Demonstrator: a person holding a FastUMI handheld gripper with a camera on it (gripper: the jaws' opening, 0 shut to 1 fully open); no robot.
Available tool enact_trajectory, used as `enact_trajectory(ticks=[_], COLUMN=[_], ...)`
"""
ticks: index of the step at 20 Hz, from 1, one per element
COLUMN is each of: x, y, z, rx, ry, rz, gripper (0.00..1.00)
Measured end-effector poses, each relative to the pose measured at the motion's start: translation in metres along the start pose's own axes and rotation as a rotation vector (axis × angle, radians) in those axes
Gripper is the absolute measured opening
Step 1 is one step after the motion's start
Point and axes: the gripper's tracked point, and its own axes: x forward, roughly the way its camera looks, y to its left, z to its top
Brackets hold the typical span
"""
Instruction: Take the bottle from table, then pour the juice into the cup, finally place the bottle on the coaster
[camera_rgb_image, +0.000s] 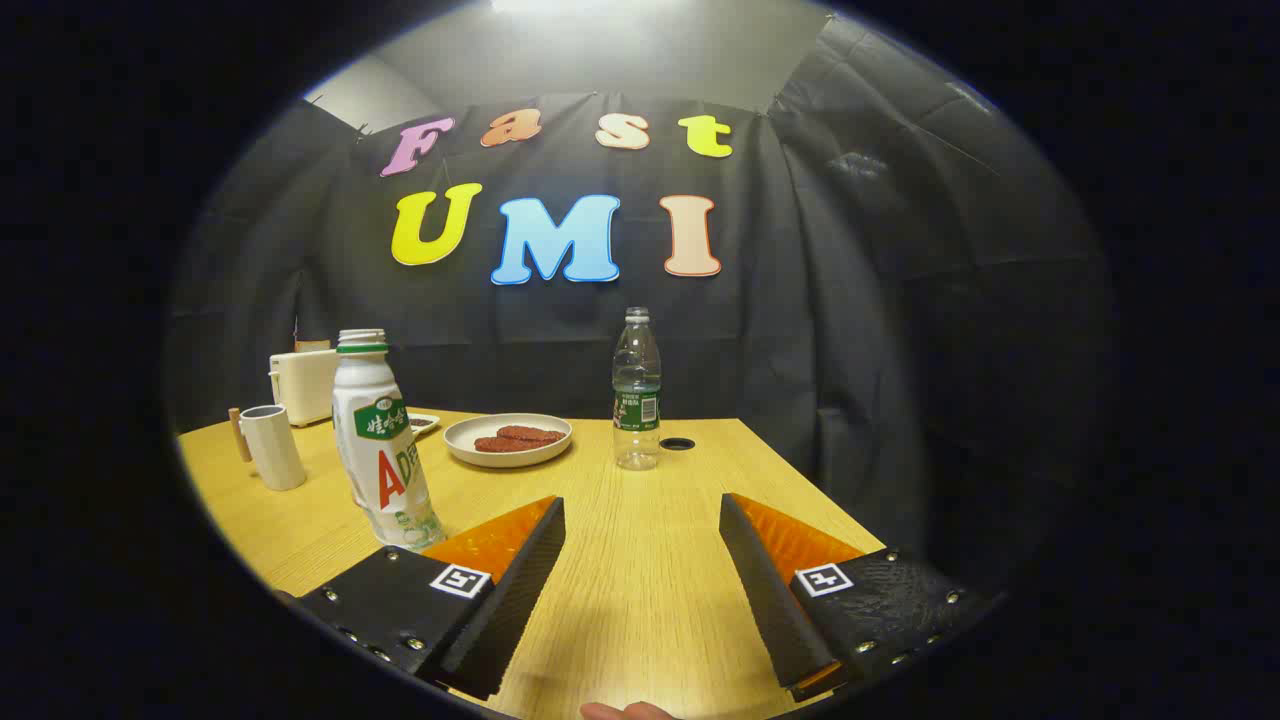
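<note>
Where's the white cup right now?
The white cup stands on the table, beyond the open gripper, beside the milky bottle and before the toaster.

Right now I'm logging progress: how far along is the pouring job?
Nothing looks done yet. The claw is open and holds nothing; the white bottle stands on the table just ahead of the left finger. Still left: grasp it, pour into the cup, then set it on the coaster, which I can't make out.
</note>
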Motion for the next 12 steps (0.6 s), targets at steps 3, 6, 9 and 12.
enact_trajectory(ticks=[3,6,9,12], x=[0.007,0.000,-0.009,-0.013], y=[0.006,0.023,0.056,0.066], z=[0.027,0.062,0.077,0.089], rx=[-0.004,0.021,0.077,0.057], ry=[-0.034,-0.062,-0.029,-0.015], rz=[-0.005,-0.021,0.021,0.012], gripper=[0.96,0.95,0.95,0.95])
